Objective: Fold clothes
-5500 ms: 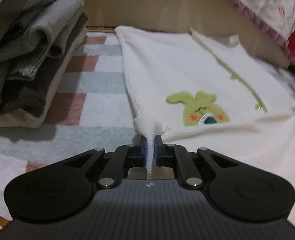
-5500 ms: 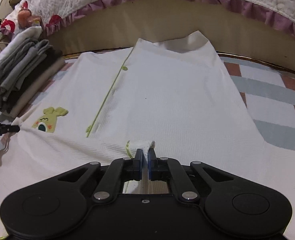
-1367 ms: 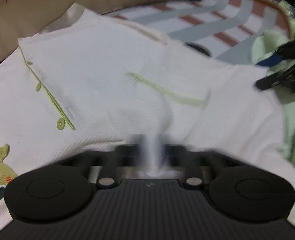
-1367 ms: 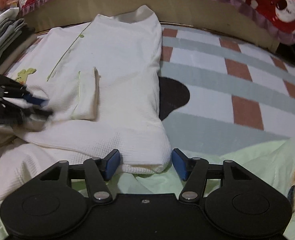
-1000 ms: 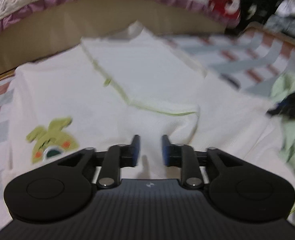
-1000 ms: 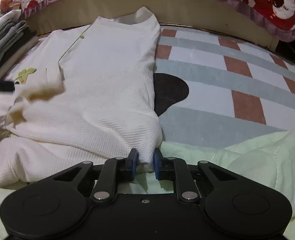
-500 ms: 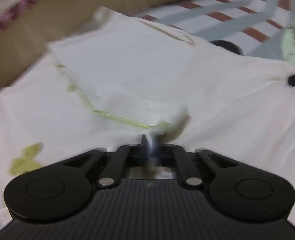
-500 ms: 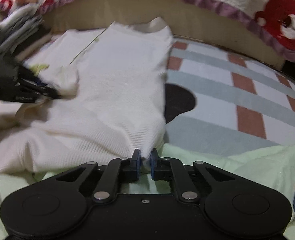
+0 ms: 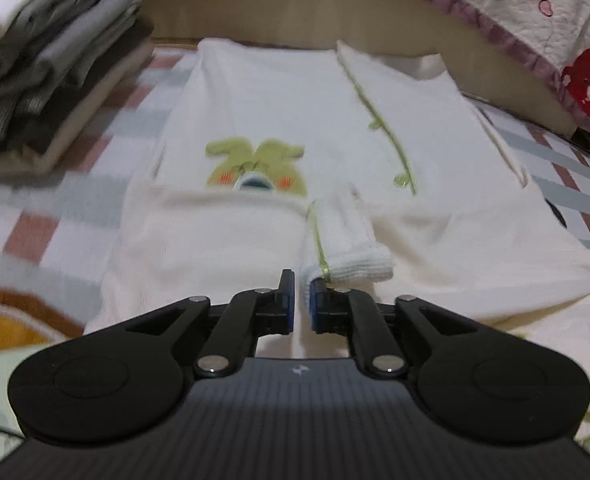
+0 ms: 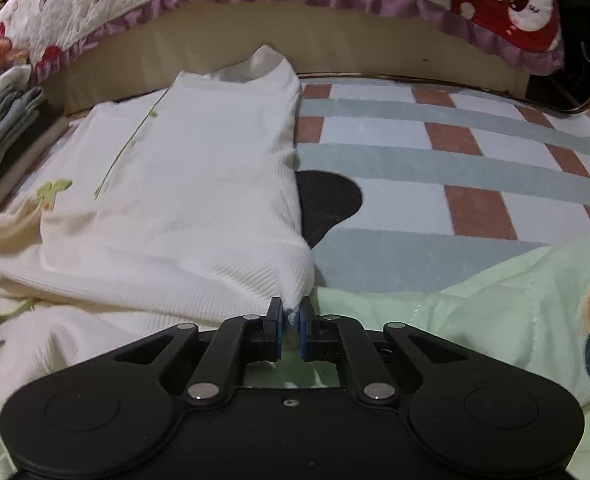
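Both grippers at the near edge of a cream garment spread on a striped bed.

The left gripper has its blue pads a narrow gap apart, the green-trimmed sleeve cuff lying just ahead and touching the right pad, not clearly pinched; half a second ago those pads were closed on cloth. The right gripper stays clamped on the garment's near right corner, as it was a moment before. Beyond the fingers the garment lies flat, sleeve folded inward over the body, green rabbit patch further up, collar towards the headboard. A stack of folded clothes sits at far left, a pale green blanket near right.
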`<state>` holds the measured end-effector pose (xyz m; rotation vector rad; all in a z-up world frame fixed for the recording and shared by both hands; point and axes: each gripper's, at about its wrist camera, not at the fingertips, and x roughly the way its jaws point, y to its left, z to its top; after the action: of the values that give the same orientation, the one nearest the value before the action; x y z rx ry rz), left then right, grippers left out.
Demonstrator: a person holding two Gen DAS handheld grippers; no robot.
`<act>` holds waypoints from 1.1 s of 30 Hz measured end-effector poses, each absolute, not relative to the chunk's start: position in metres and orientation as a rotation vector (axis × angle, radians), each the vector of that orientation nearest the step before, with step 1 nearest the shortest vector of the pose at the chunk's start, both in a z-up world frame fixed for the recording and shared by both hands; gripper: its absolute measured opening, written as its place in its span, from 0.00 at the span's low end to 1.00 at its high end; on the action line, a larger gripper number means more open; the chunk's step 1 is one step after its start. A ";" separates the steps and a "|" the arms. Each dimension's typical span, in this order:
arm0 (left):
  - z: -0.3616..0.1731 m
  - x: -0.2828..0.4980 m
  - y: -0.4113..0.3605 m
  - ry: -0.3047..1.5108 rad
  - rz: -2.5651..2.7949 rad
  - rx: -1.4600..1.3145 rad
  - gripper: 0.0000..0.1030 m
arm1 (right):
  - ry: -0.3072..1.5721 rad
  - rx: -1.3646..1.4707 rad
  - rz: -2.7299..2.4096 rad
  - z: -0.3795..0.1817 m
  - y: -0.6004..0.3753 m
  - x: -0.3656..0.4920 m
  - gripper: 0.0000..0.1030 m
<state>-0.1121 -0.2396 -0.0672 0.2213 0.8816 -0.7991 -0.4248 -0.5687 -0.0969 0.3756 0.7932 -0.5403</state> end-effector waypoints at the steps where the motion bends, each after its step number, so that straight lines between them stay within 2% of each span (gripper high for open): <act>1: -0.066 -0.116 -0.238 0.872 -0.803 0.235 0.11 | 0.794 0.372 -0.544 -0.096 -0.568 -0.425 0.07; 4: -0.054 -0.127 -0.235 0.820 -0.799 0.251 0.19 | 0.797 0.363 -0.554 -0.095 -0.567 -0.426 0.07; 6: -0.045 -0.126 -0.226 0.778 -0.759 0.214 0.35 | 0.798 0.357 -0.561 -0.094 -0.566 -0.426 0.07; 8: -0.039 -0.122 -0.220 0.758 -0.722 0.195 0.45 | 0.800 0.350 -0.568 -0.093 -0.565 -0.426 0.07; 13: -0.048 -0.120 -0.209 0.795 -0.629 0.243 0.43 | 0.835 0.329 -0.591 -0.098 -0.565 -0.423 0.07; 17: -0.055 -0.107 -0.195 0.870 -0.617 0.173 0.44 | 0.840 0.340 -0.588 -0.096 -0.567 -0.424 0.08; 20: -0.049 -0.106 -0.197 0.844 -0.673 0.177 0.45 | 0.825 0.352 -0.576 -0.090 -0.567 -0.424 0.10; 23: -0.044 -0.107 -0.202 0.815 -0.703 0.222 0.47 | 0.793 0.358 -0.557 -0.081 -0.568 -0.424 0.21; 25: -0.045 -0.103 -0.204 0.818 -0.704 0.243 0.49 | 0.771 0.362 -0.545 -0.075 -0.568 -0.423 0.38; 26: -0.047 -0.101 -0.205 0.824 -0.702 0.248 0.51 | 0.760 0.364 -0.539 -0.072 -0.568 -0.423 0.42; 33: -0.048 -0.073 -0.211 0.858 -0.697 0.225 0.52 | 0.783 0.270 -0.432 -0.063 -0.578 -0.378 0.44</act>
<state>-0.0729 -0.2110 -0.0480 0.2245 0.8584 -0.6966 -0.3780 -0.5781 -0.0630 0.2701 0.7832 -0.4323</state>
